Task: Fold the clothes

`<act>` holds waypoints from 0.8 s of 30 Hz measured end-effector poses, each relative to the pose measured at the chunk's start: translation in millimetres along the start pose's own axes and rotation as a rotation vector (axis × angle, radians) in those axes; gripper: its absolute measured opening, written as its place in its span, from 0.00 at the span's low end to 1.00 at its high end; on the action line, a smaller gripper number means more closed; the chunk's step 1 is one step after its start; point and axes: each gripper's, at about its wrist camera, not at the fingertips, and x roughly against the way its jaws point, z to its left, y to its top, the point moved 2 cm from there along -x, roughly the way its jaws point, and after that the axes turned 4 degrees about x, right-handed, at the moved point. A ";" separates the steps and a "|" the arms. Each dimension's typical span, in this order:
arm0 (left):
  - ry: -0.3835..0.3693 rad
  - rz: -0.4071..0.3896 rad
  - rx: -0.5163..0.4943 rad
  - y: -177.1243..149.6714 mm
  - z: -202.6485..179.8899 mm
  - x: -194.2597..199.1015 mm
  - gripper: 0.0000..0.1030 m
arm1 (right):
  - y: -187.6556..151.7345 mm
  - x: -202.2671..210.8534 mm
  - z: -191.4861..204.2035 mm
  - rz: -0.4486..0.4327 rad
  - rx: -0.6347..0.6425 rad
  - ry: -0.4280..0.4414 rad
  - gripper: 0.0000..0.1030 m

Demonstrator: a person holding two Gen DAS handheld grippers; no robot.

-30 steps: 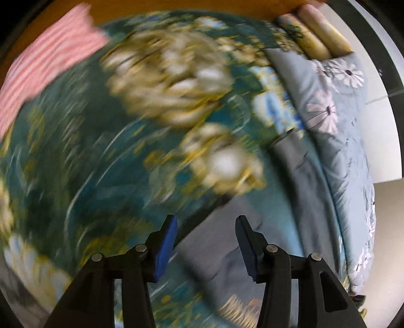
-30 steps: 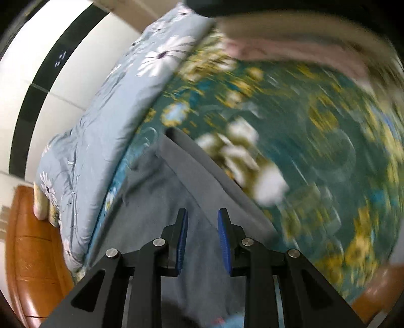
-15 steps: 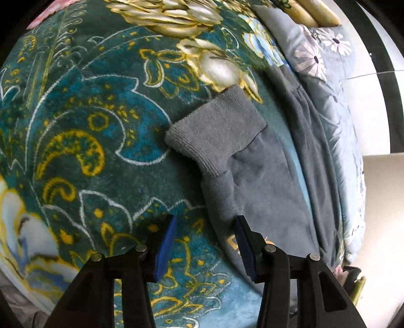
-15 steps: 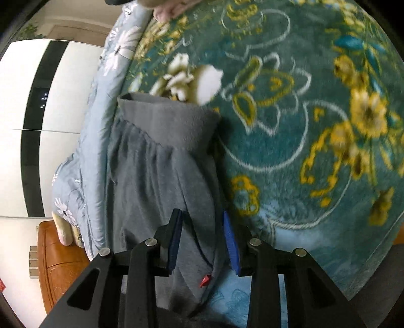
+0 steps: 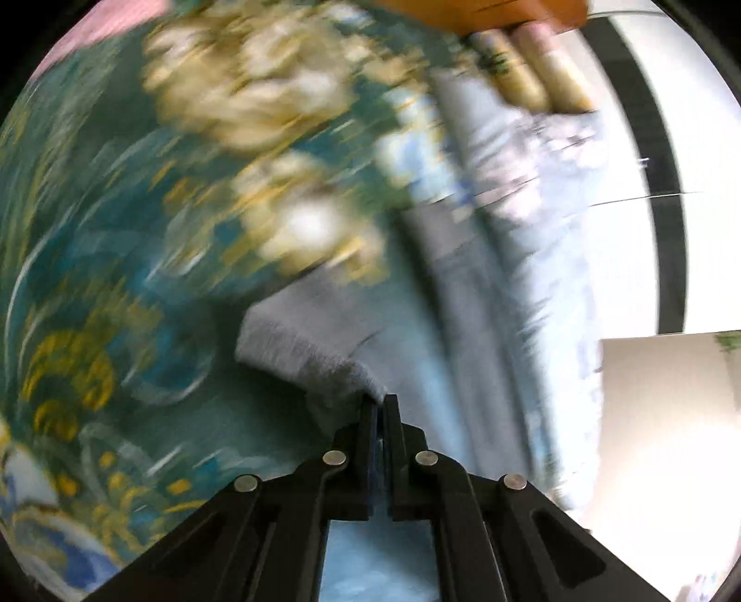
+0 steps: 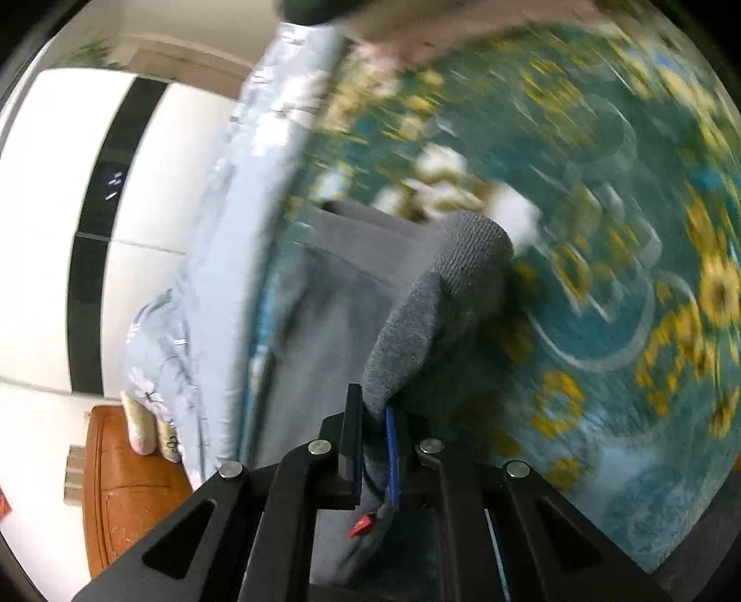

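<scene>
A grey sweater (image 5: 398, 324) lies on a teal floral blanket (image 5: 116, 259) on a bed. Its ribbed cuff (image 5: 301, 347) shows in the left wrist view. My left gripper (image 5: 380, 407) is shut on the sweater's edge just behind the cuff. In the right wrist view the grey sweater (image 6: 333, 315) is lifted, its ribbed hem (image 6: 467, 250) curling up. My right gripper (image 6: 373, 407) is shut on that grey fabric, which bunches between the blue pads. Both views are blurred by motion.
A light blue flowered quilt (image 5: 523, 185) lies along the bed's far side, with rolled pillows (image 5: 532, 69) by an orange wooden headboard (image 6: 129, 486). A white and black wall (image 6: 69, 208) stands beyond. A person's arm (image 6: 417, 28) crosses the top of the right view.
Both grippers were open over the sweater half a second ago. Both have shut on the grey fabric and are lifting it; the views now blur with motion.
</scene>
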 end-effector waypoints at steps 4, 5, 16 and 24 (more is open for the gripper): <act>-0.086 -0.038 -0.055 18.2 -53.6 17.6 0.02 | 9.1 11.7 32.2 -0.028 0.064 0.043 0.08; -0.096 -0.044 -0.067 21.1 -61.9 22.2 0.02 | 11.3 14.7 40.3 -0.036 0.080 0.054 0.08; 0.096 -0.035 -0.104 19.3 -47.3 26.0 0.02 | 26.4 15.7 87.7 -0.021 0.175 0.079 0.08; 0.178 -0.004 -0.092 75.8 -111.5 -50.0 0.02 | 60.7 -36.8 124.9 0.007 0.183 0.022 0.08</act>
